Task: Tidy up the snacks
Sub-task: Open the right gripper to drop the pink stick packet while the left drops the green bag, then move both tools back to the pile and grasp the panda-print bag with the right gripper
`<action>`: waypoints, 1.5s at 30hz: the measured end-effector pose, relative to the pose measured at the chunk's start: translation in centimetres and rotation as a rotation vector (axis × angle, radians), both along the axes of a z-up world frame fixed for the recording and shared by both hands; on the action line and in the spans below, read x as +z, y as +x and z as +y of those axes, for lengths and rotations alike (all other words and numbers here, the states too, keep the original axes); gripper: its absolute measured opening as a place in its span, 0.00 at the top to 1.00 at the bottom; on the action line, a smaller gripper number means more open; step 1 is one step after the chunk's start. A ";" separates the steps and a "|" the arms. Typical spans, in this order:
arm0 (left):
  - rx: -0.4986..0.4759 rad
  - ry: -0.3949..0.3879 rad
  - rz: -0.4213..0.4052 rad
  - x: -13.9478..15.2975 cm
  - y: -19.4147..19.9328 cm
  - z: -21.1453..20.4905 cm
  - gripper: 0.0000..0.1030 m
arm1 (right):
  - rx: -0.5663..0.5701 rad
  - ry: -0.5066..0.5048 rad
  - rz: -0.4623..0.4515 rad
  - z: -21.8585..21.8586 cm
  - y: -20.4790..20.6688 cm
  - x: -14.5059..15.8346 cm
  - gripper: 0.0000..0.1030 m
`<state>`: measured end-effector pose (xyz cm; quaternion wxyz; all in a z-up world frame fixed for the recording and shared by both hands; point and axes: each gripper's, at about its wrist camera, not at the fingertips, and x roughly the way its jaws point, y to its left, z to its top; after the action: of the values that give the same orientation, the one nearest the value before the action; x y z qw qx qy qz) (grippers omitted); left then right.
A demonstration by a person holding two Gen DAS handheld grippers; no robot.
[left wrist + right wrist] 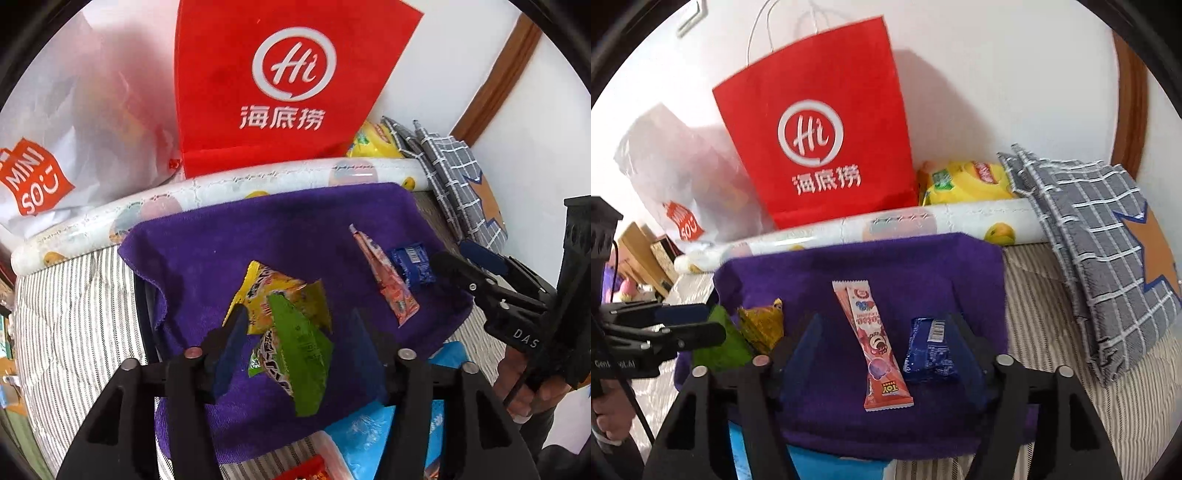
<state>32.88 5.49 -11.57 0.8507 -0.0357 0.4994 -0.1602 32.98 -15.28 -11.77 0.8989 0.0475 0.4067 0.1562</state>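
Spread left gripper (pixel 295 343) straddles green packet (pixel 299 354); spread right gripper (pixel 886 343) straddles pink stick (pixel 871 347).

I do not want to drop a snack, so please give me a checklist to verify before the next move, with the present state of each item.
1. Left gripper open around the green packet: ok, fingers stand on both sides.
2. Green packet apart from the yellow packet: not ok, they overlap.
3. Right gripper open: ok, it holds nothing.
4. Pink stick packet and blue packet between the right fingers: ok, both, so choose one.
5. Snacks all on the purple cloth: ok.
6. Red paper bag open at the top: cannot tell.
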 end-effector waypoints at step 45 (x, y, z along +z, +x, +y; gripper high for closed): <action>0.218 0.072 -0.117 4.7 -18.4 4.1 0.26 | -0.115 -0.014 0.051 -2.8 -19.4 2.5 0.18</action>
<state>14.47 9.60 -6.90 0.8915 -0.0498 0.4475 -0.0505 13.55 -18.12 -9.24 0.8960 0.0684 0.4272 0.1000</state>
